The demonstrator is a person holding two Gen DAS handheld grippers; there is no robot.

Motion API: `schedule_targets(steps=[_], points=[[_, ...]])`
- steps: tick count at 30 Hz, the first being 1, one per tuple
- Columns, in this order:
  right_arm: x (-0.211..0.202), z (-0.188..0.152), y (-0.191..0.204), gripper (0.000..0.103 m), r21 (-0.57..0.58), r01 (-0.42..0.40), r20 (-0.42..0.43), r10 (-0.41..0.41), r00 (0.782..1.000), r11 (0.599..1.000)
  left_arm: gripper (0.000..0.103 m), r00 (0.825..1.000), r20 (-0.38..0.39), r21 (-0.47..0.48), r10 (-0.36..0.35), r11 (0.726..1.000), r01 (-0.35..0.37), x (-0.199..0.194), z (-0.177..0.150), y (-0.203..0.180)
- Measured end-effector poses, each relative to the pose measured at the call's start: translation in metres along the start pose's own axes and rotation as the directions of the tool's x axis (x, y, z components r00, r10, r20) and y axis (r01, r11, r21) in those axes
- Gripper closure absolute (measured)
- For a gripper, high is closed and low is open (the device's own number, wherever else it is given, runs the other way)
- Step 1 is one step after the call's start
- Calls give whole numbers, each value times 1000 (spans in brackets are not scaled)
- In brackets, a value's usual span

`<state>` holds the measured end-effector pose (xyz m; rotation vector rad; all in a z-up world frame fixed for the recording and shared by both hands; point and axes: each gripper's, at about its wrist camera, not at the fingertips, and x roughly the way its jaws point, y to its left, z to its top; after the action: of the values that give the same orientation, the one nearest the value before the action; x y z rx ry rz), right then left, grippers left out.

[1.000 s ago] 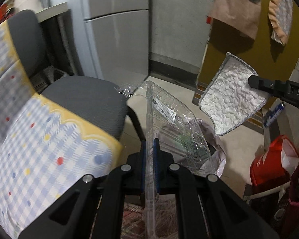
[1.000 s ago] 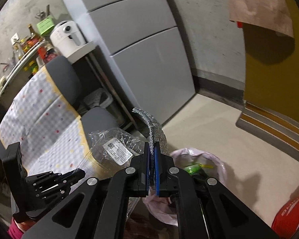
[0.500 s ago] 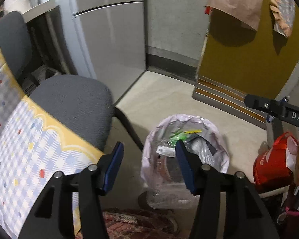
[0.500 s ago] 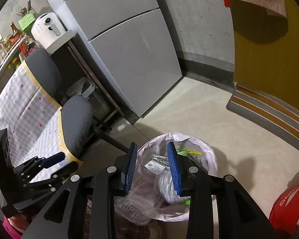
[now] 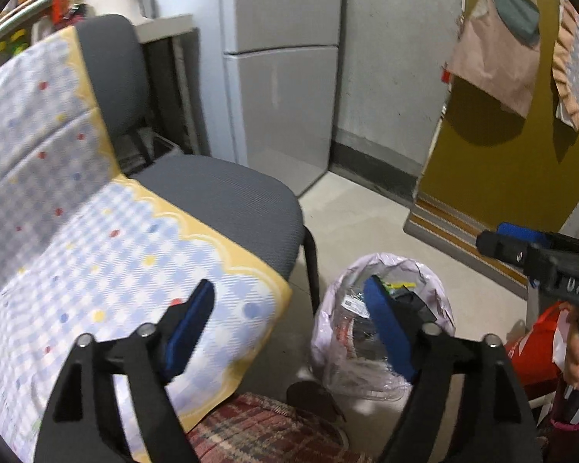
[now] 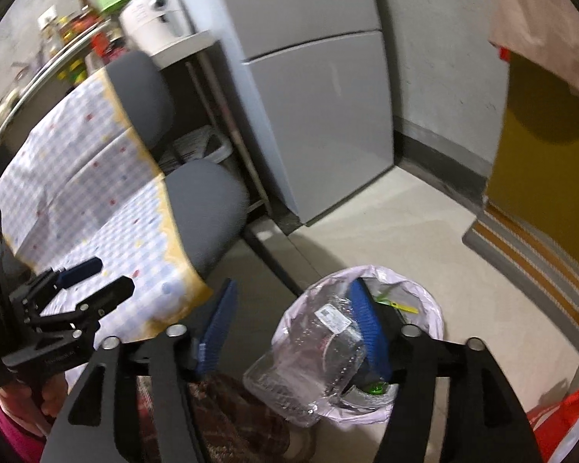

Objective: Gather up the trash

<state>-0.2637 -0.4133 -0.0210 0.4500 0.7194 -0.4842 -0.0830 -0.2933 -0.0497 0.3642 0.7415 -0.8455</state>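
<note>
A trash bin lined with a pale pink bag (image 5: 438,301) stands on the floor beside the chair. A clear plastic container (image 6: 312,355) with a white label lies tilted over the bag's (image 6: 424,297) near rim, among other rubbish. My left gripper (image 5: 288,285) hovers above the chair's edge and the bin; its jaws are opening, with nothing between the blue pads. Over the bin, my right gripper (image 6: 293,285) is also opening and holds nothing. Each gripper shows in the other's view: the right gripper (image 5: 521,247) at the right edge, the left gripper (image 6: 92,281) at the left.
A grey chair (image 5: 220,193) with a checked cushion (image 5: 96,254) stands left of the bin. A grey fridge (image 6: 320,115) is behind, a yellow door (image 5: 494,162) with a striped mat at the right. A red bag (image 5: 536,351) sits right of the bin, a plaid fabric (image 5: 266,432) just below.
The left gripper let go of the clear container and the right let go of a white cloth. Both jaws spread wide, and the container now lies in the bin.
</note>
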Motion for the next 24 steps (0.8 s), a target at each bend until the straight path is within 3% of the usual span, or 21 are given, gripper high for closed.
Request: schedule_targets(steps=[5,12,24], points=[[-20,5,32,17,-69,14,29,-12,1000,997,7,999,21,-68,46,997,-44,-33,-6,19],[-39,10,73,14,-158,-27,41,34,999,987,7,991,42,-149,129,981,-121,-79,-20,42],[-78,13,102,11,-257,-56,89,81,993,965,7,973,50,-236,224,950,-207,-132,-28,65]])
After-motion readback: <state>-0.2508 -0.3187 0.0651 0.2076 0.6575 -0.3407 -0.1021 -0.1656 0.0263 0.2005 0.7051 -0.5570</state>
